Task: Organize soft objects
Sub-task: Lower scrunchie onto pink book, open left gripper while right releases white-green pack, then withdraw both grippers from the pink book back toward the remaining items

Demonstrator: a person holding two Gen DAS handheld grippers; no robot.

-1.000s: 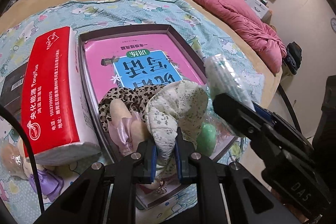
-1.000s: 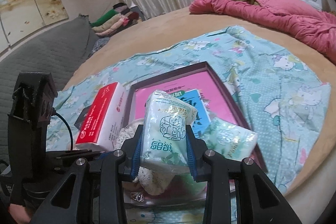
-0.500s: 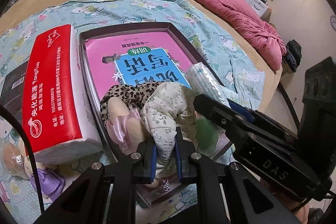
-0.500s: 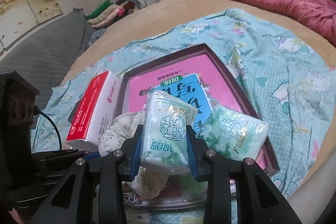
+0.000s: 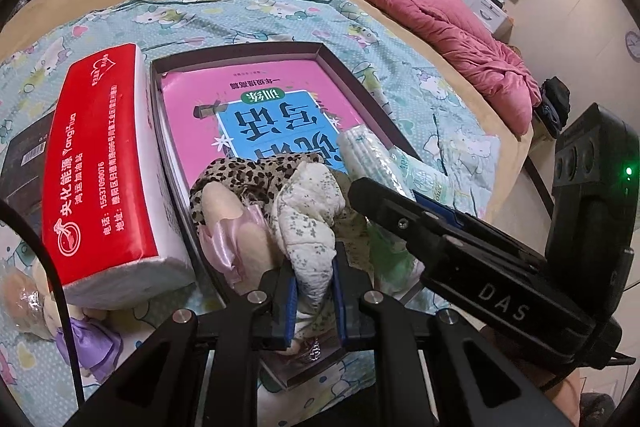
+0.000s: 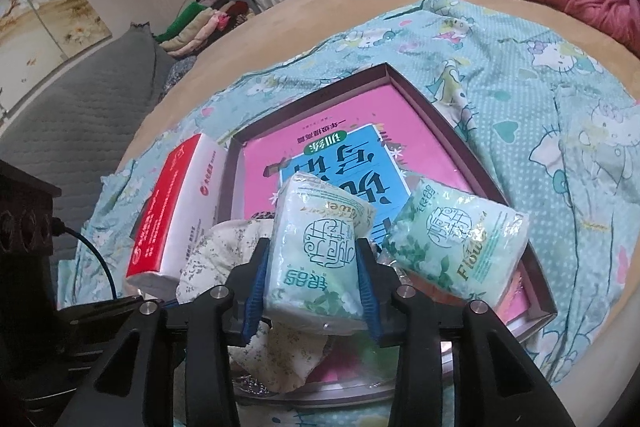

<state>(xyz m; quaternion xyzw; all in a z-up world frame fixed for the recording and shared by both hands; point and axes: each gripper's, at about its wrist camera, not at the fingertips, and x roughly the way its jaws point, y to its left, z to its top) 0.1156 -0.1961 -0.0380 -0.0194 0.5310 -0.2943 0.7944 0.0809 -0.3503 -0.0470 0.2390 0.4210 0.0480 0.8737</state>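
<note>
A: Starting at the left: what is sitting beside the tray?

B: A red tissue pack (image 5: 100, 163) is lying just left of the shallow tray (image 5: 352, 75), on the cartoon-print sheet (image 5: 248, 15) that is covering the bed. A pink workbook (image 5: 256, 107) is lying flat inside the tray.

A: What are the left tongs doing?

B: The left tongs (image 5: 314, 301) are pinching the floral cloth (image 5: 310, 223) over the near end of the tray, with the pads pressed against the fabric. A leopard-print piece (image 5: 256, 167) is lying just behind it.

A: And the right tongs?

B: The right tongs (image 6: 314, 301) are opening. A green tissue packet (image 6: 320, 247) is sitting between the pads, over the tray; the pads are no longer visibly squeezing it. A second green packet (image 6: 452, 243) is resting just to its right, inside the tray by the right wall.
</note>
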